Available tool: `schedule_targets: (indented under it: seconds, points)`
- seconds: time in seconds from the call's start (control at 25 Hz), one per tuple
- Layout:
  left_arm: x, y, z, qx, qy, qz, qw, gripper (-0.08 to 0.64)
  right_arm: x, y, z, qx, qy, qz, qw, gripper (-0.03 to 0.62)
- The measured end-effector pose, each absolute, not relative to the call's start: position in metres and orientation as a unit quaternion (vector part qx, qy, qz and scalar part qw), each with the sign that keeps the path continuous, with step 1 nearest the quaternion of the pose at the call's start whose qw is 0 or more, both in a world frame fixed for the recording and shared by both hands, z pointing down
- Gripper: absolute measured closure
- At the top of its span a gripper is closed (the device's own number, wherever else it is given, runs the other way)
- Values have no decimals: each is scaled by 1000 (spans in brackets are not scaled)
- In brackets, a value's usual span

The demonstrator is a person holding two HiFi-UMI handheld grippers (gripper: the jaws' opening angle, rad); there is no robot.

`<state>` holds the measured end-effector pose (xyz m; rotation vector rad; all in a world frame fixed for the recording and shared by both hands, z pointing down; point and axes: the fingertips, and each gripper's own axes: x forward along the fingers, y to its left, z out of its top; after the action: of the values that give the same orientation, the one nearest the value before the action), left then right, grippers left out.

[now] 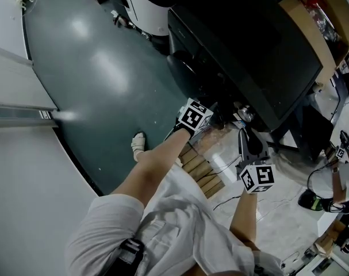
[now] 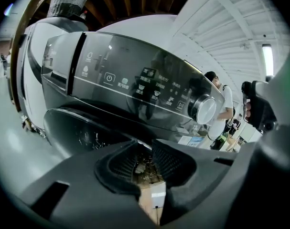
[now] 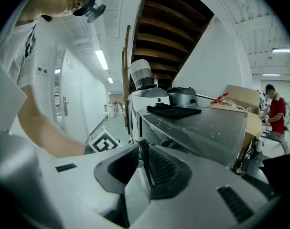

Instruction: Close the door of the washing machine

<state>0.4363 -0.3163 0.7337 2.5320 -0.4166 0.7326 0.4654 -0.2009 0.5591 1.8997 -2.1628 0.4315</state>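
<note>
The dark green floor [image 1: 94, 73] fills the left of the room, and on its far right side stands the washing machine [image 1: 249, 56], a black, glossy cabinet that the person leans toward with both arms out. Its door [image 2: 82, 133] sits low on the front, a dark, curved, shiny face just under the slanted control panel [image 2: 135, 87]. From where the cameras look I cannot tell how far ajar it stands. I judge the door to be stiff and fairly weighty, swinging on a hinge and ending in a latch that wants a firm last push. Its polished face looks slippery, so a pad could skate across it. The better place to take it is the rim on the side away from the hinge, pressed squarely, not pinched. The left gripper [image 2: 145, 151] is near the door's front, pointing down at it. Its jaws are drawn in to a narrow slit, with only floor litter showing through the gap and neither pad pressed on anything I can see. The right gripper [image 3: 141, 151] is just to the right, close to the machine's front edge. Its jaws are brought together at the tips with nothing I can pick out between them. The silver dial [image 2: 203, 109] sits at the right end of the panel, well clear of both.
</note>
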Motion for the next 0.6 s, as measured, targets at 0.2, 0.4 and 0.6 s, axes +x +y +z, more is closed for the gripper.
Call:
schedule_targets:
  seconds: [0.2, 0.4, 0.6]
  points:
    - [436, -317, 735, 918, -158, 271, 242, 456, 458, -212, 556, 643, -744, 144, 114, 509]
    - [440, -317, 735, 914, -164, 276, 249, 456, 457, -213, 557, 642, -744, 142, 119, 508]
    - [438, -316, 736, 909, -171, 287, 251, 456, 454, -211, 556, 645, -741, 144, 120, 508]
